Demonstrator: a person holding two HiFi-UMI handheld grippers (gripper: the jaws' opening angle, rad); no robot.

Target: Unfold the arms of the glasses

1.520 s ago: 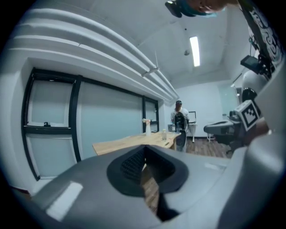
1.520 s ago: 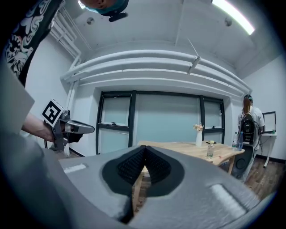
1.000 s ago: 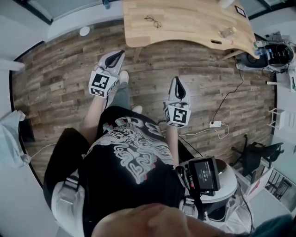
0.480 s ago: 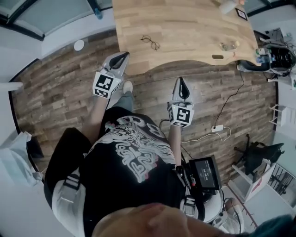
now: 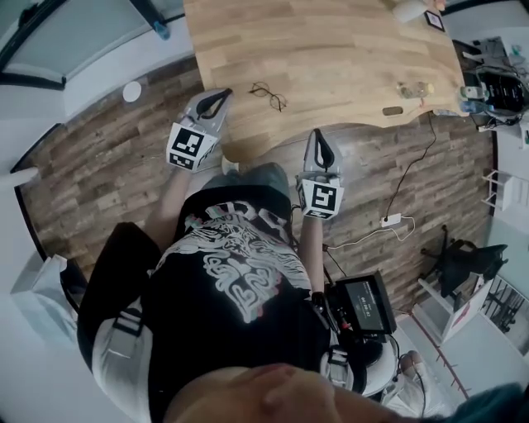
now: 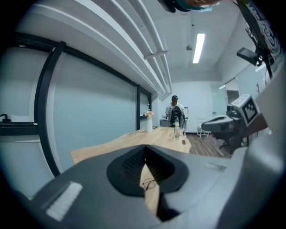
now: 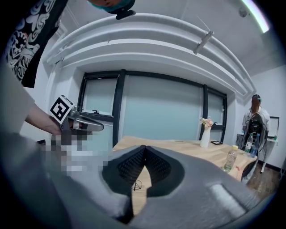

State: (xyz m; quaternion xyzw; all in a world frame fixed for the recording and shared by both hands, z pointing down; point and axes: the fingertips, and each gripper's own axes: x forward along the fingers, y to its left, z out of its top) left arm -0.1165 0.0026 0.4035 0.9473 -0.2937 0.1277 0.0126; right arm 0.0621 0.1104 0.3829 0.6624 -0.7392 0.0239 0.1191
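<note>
Thin wire-framed glasses [image 5: 269, 95] lie folded on the light wooden table [image 5: 347, 58], near its front left part. My left gripper [image 5: 221, 94] hovers at the table's near left edge, a short way left of the glasses, jaws shut and empty. My right gripper [image 5: 318, 136] sits at the table's front edge, below and right of the glasses, also shut on nothing. In the left gripper view the glasses [image 6: 149, 184] show just beyond the closed jaw tips. In the right gripper view the glasses [image 7: 135, 183] lie small and further off on the tabletop.
A clear bottle [image 5: 411, 88] lies at the table's right side; a white vase [image 6: 149, 120] and a small frame [image 5: 430, 18] stand at the far end. A person [image 6: 174, 109] stands beyond the table. A power strip [image 5: 390, 221] and cable lie on the wood floor.
The person has stepped toward the table, so the table and glasses are nearer. Both grippers have gone from over the floor to the table's front edge, still shut.
</note>
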